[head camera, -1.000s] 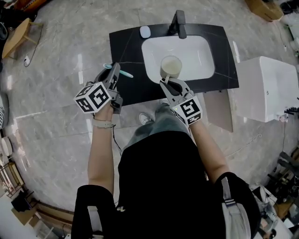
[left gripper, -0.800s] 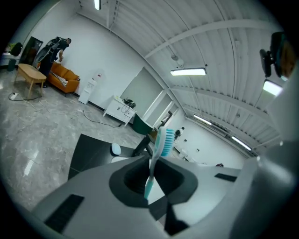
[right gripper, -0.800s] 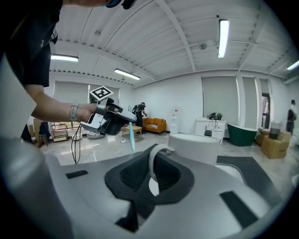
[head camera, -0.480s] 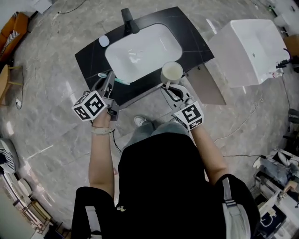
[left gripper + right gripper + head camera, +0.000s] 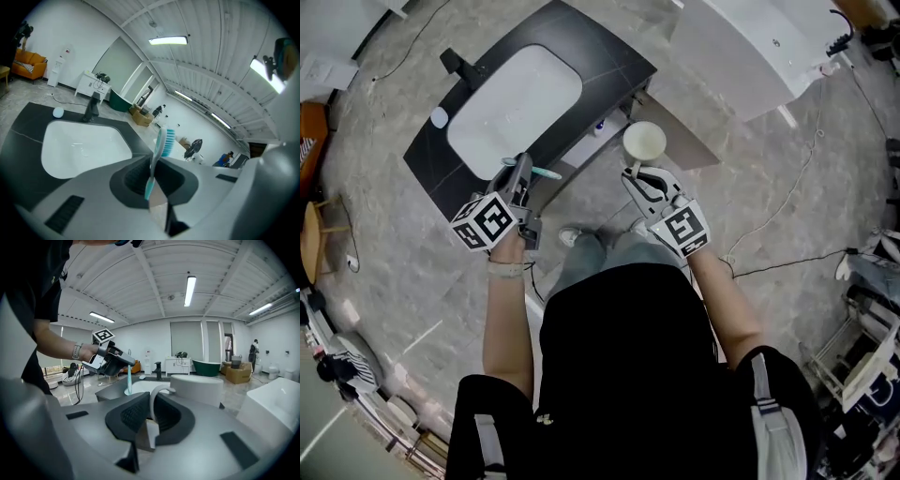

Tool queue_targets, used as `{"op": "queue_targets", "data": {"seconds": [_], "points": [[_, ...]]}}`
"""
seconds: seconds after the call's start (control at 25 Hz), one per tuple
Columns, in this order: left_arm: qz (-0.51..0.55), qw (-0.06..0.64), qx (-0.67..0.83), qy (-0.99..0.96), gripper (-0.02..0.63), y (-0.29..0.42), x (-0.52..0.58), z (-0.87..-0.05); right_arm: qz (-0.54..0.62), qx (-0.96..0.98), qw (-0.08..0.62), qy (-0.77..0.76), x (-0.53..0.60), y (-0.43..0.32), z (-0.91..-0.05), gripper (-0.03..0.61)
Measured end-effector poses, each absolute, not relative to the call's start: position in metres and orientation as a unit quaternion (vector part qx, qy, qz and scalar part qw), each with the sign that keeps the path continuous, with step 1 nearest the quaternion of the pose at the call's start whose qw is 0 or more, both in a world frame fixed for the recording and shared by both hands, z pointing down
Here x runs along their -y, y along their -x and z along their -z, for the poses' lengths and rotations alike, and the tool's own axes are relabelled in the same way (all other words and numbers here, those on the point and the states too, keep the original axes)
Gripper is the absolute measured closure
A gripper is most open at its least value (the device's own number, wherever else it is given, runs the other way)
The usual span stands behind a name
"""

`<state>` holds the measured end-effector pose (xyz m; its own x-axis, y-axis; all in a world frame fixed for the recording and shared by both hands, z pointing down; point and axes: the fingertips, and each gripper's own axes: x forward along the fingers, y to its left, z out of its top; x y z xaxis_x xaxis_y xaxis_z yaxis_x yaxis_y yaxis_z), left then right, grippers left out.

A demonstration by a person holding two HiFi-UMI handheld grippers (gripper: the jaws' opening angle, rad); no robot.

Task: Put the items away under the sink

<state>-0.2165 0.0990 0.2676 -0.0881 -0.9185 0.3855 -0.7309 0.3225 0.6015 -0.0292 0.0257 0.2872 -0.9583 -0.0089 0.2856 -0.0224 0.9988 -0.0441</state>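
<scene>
A teal-and-white toothbrush (image 5: 536,172) is clamped in my left gripper (image 5: 521,171), which is shut on its handle. In the left gripper view the toothbrush (image 5: 158,154) stands up between the jaws, bristles at the top. A cream mug (image 5: 644,141) hangs from my right gripper (image 5: 638,174), shut on the mug's handle (image 5: 156,401). The dark vanity top (image 5: 600,56) with its white basin (image 5: 511,103) lies up and left. Both grippers hover in front of the vanity's front edge, beside the open cabinet door (image 5: 684,141).
A black faucet (image 5: 456,64) and a small pale round object (image 5: 439,117) sit behind the basin. A big white fixture (image 5: 759,42) stands at upper right. Cables run over the grey floor (image 5: 787,206). Clutter lines the left and right edges.
The view has swung, so the vanity now lies up and left. Both grippers have come off the countertop to its front edge, still holding toothbrush and mug. The open door under the sink shows more fully.
</scene>
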Motion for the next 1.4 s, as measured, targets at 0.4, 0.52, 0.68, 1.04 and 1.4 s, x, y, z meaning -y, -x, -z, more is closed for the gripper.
{"op": "queue_targets", "data": {"seconds": [0.4, 0.52, 0.68, 1.04, 1.4], "points": [[0.038, 0.399, 0.667, -0.628, 0.575, 0.112, -0.014, -0.31, -0.061, 0.987, 0.131, -0.074, 0.022, -0.064, -0.319, 0.531], [0.001, 0.405, 0.641, -0.652, 0.575, 0.087, -0.001, -0.327, -0.076, 0.984, 0.13, -0.098, 0.031, -0.08, -0.332, 0.531], [-0.04, 0.421, 0.605, -0.675, 0.575, 0.065, 0.012, -0.355, -0.093, 0.979, 0.127, -0.13, 0.036, -0.094, -0.349, 0.532], [-0.116, 0.432, 0.532, -0.719, 0.575, 0.05, 0.03, -0.423, -0.105, 0.969, 0.14, -0.174, 0.038, -0.085, -0.404, 0.532], [-0.147, 0.47, 0.486, -0.722, 0.575, 0.054, 0.009, -0.511, -0.127, 0.96, 0.187, -0.163, 0.024, -0.047, -0.487, 0.532]]}}
